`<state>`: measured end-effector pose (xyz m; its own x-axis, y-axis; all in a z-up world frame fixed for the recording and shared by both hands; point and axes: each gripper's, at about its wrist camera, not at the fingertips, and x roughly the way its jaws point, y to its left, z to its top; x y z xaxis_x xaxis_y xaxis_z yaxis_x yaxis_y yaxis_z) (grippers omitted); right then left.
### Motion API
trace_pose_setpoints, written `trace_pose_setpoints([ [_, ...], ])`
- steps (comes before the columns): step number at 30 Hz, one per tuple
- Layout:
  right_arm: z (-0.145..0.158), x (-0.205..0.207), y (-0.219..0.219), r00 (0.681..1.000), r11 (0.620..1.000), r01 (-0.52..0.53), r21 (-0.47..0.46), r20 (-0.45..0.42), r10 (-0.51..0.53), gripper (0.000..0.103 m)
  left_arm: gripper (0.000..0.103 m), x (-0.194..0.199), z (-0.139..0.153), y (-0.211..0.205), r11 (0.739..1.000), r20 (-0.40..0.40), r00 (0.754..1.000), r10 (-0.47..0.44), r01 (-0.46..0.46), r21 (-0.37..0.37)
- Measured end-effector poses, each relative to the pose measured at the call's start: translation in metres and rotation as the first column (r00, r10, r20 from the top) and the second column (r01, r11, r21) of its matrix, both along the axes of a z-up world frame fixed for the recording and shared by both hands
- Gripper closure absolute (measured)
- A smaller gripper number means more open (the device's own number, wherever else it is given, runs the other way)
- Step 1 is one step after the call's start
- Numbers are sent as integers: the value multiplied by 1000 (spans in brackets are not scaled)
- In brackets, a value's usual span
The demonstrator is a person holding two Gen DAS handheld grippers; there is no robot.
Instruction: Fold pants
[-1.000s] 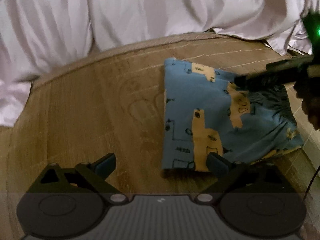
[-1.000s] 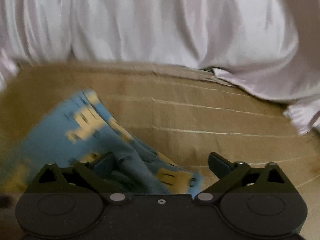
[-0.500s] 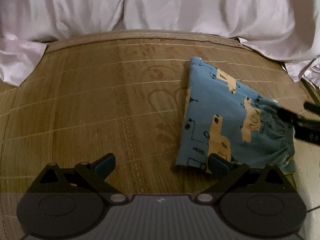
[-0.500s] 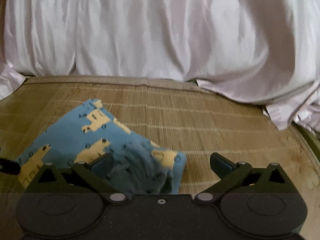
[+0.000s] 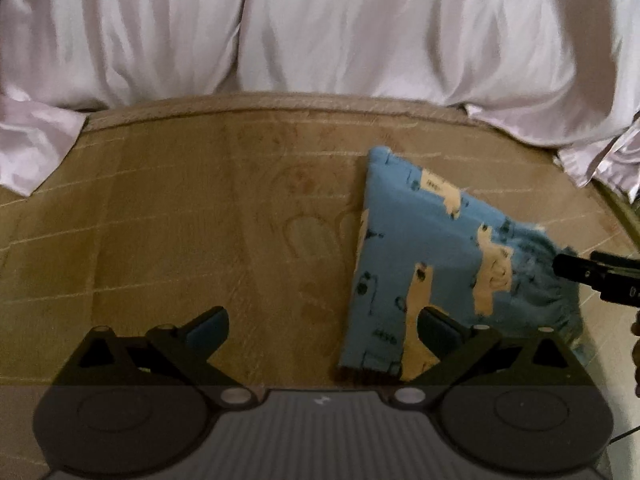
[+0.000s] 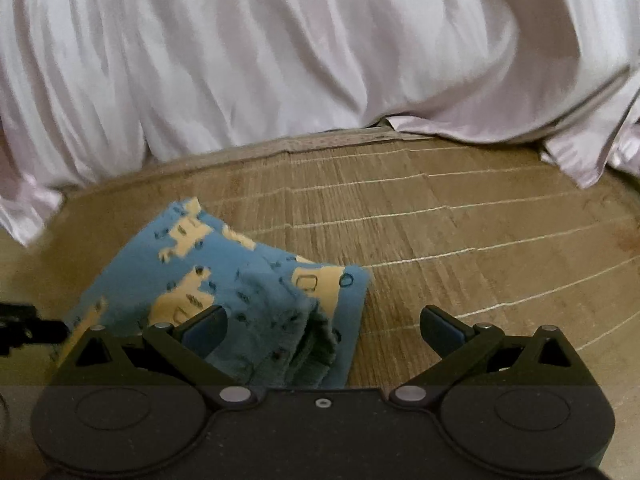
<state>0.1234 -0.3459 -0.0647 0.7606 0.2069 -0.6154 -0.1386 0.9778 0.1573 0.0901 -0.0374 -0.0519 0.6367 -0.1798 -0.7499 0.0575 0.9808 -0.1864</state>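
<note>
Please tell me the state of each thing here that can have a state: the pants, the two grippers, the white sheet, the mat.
pants: folded into a compact bundle, lying flat on the mat, not held.
left gripper: open, empty.
right gripper: open, empty, over the waistband end.
white sheet: bunched, wrinkled, behind the mat.
mat: spread flat.

Two matching handheld grippers: the left gripper [image 5: 322,328] has a ribbed grey housing behind black linkage arms, silver pivot screws at their base, round discs either side and dark blue-padded fingers [image 5: 208,326]; the right gripper [image 6: 322,326] has a speckled black housing with one central screw.
</note>
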Motion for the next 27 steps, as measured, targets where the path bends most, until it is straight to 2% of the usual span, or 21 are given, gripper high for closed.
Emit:
trace_pose_setpoints([
  [3,1,12,-18,1000,992,-17,125,-12,18,1,0,3,-2,4,999,27,1000,4,-2,-54],
  [5,2,21,-24,999,987,-21,157,-26,25,1,0,5,-5,6,996,39,999,4,-1,-84],
  [8,1,32,-25,998,988,-37,151,-43,44,1,0,8,-11,5,994,41,999,-4,8,-108],
  [12,-5,39,-20,997,990,-41,131,-61,49,1,0,8,-17,1,995,40,999,-1,5,-104],
  [18,-15,43,-19,995,984,-44,175,-81,58,2,0,5,-17,-4,996,52,998,-22,26,-81],
  [21,-16,46,-18,995,980,-40,193,-84,57,4,0,3,-17,-5,997,53,998,-15,19,-79],
  [27,-22,49,-19,996,980,0,197,-83,17,16,0,5,-19,-8,997,50,998,-24,28,-69],
])
